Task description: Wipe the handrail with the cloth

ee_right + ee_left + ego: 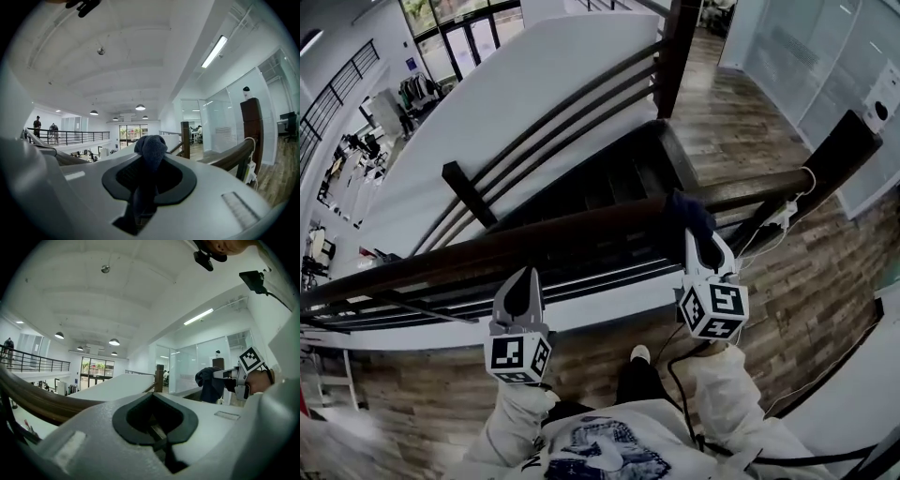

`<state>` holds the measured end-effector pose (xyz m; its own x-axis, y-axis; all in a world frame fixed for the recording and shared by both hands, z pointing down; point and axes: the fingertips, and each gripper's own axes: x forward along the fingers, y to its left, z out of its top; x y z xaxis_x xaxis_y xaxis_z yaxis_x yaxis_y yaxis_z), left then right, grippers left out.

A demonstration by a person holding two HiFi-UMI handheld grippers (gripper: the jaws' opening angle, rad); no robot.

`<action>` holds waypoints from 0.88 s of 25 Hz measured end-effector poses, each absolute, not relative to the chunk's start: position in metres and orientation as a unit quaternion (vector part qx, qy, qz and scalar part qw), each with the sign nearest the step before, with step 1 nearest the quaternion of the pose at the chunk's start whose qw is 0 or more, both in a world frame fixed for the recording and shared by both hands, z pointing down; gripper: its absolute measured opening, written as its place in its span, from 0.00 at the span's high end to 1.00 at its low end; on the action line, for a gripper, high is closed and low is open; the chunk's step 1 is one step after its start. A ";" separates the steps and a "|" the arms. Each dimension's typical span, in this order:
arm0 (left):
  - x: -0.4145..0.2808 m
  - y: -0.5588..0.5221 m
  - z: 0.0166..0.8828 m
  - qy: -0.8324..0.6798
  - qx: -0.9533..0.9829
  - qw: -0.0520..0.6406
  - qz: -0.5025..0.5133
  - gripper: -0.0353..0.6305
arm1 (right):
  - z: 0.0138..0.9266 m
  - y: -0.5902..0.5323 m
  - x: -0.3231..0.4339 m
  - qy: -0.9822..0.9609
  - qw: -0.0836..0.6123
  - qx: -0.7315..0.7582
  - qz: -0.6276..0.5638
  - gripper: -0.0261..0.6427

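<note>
A dark wooden handrail (534, 246) runs across the head view from lower left to upper right. My right gripper (701, 236) is shut on a dark blue cloth (688, 212), which rests bunched on top of the rail. In the right gripper view the cloth (150, 149) sticks up between the jaws, with the rail (230, 157) off to the right. My left gripper (523, 277) is shut and holds nothing; it hangs just on the near side of the rail, left of the right gripper. The left gripper view shows the rail (33, 405) at left and the cloth (210, 382) at right.
Beyond the rail a stairwell (609, 178) with dark steps drops away. A dark newel post (832, 161) stands at the rail's right end, with a white cable (780, 217) hanging there. Thin balusters (441, 305) run below the rail. I stand on wood flooring (806, 281).
</note>
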<state>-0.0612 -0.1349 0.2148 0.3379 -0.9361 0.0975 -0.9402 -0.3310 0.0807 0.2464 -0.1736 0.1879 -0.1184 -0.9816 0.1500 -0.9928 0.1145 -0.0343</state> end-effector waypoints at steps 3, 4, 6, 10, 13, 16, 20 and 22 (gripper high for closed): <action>-0.111 -0.115 0.218 -0.591 0.804 0.064 0.016 0.95 | 0.191 -0.158 0.183 -0.764 0.048 0.640 0.063 0.86; -0.129 -0.108 0.220 -0.596 0.800 0.065 0.016 0.95 | 0.192 -0.152 0.160 -0.771 0.050 0.631 0.064 0.86; -0.163 -0.094 0.222 -0.607 0.792 0.065 0.016 0.95 | 0.195 -0.142 0.115 -0.786 0.051 0.613 0.064 0.86; -0.227 -0.066 0.230 -0.627 0.776 0.064 0.012 0.95 | 0.204 -0.121 0.031 -0.811 0.051 0.579 0.066 0.86; -0.276 -0.043 0.236 -0.638 0.767 0.069 0.012 0.95 | 0.210 -0.104 -0.030 -0.823 0.052 0.561 0.071 0.86; -0.326 -0.017 0.235 -0.652 0.754 0.073 0.017 0.95 | 0.212 -0.085 -0.091 -0.836 0.051 0.541 0.078 0.86; -0.384 0.010 0.235 -0.675 0.733 0.078 0.021 0.95 | 0.211 -0.066 -0.163 -0.856 0.052 0.509 0.080 0.86; -0.408 0.020 0.238 -0.686 0.723 0.081 0.022 0.95 | 0.214 -0.060 -0.196 -0.866 0.055 0.490 0.083 0.86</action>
<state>-0.4082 0.0199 0.2376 0.0581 -0.9881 0.1427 -0.9951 -0.0460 0.0871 -0.1963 -0.0600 0.2140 -0.5134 -0.8397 0.1770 -0.8581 0.5056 -0.0902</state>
